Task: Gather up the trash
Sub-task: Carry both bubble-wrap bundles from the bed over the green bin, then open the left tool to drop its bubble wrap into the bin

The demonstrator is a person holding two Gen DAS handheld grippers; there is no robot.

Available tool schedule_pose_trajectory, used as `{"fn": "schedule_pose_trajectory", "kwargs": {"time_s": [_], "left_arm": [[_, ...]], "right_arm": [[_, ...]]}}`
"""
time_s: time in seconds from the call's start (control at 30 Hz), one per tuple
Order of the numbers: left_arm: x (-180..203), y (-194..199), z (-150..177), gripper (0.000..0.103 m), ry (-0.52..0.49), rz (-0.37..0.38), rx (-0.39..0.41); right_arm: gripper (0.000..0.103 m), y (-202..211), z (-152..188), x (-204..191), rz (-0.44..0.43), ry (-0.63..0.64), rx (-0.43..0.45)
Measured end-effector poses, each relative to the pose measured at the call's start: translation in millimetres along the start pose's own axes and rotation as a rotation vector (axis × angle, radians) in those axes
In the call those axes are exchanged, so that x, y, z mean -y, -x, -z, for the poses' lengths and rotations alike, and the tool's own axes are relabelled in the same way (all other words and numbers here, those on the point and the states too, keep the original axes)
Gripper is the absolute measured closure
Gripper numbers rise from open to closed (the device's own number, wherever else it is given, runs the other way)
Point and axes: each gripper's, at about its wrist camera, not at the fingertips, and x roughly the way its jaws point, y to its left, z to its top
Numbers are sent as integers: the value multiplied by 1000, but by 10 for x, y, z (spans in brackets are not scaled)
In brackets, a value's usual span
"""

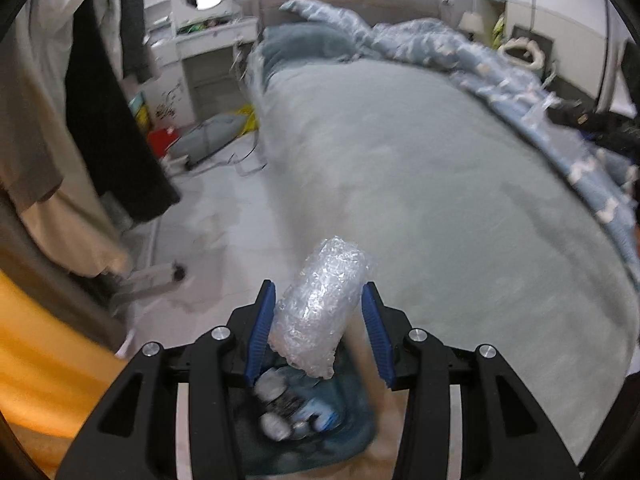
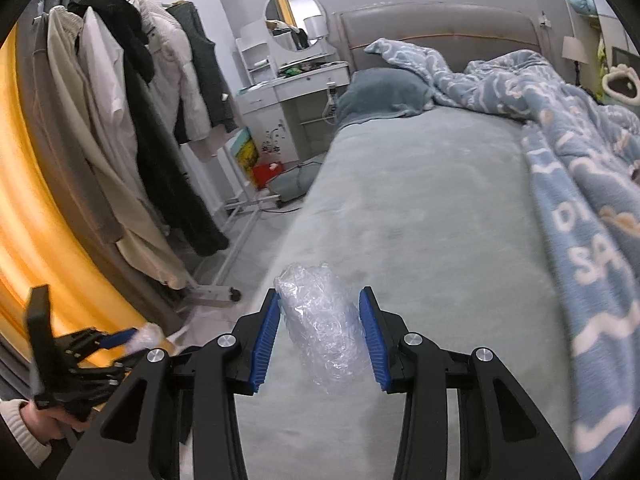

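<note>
Right, left gripper: blue pads sit either side of a roll of bubble wrap. Left pad touches it, the right pad shows a sliver of gap, so I can't tell if it's clamped or just bracketed. Below the roll there's a blue bin with empty bottles inside, blurred. This view is motion-smeared.

Right gripper: second bubble wrap wad sits between its fingers, near edge of the bed. Both pads are close to the wad, contact unclear, so clenched or released I can't tell. The left gripper shows in this view at lower left, something pale between its tips.

Surface: grey-green fleece sheet, flat. Blue patterned duvet bunched along the right side, blue pillow at the far end against a padded headboard.

Room: clothes rack with hung coats at left, orange curtain beyond it, white dressing table with round mirror at far left of the bed, pale tiled floor with a cable and a red box.
</note>
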Motion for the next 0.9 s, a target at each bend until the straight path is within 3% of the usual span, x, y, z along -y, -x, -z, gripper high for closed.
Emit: {"fn": "schedule_pose_trajectory", "kwargs": {"time_s": [0.2, 0.43, 0.9], "left_arm": [[-357, -186, 194, 56, 4, -29, -96], [-733, -482, 434, 56, 100, -1, -254], [-1014, -827, 848, 56, 163, 20, -409]], "right_arm": [[61, -231, 132, -558, -55, 29, -36], [61, -537, 272, -1091, -110, 67, -97], [61, -1132, 405, -1558, -172, 130, -184]]}}
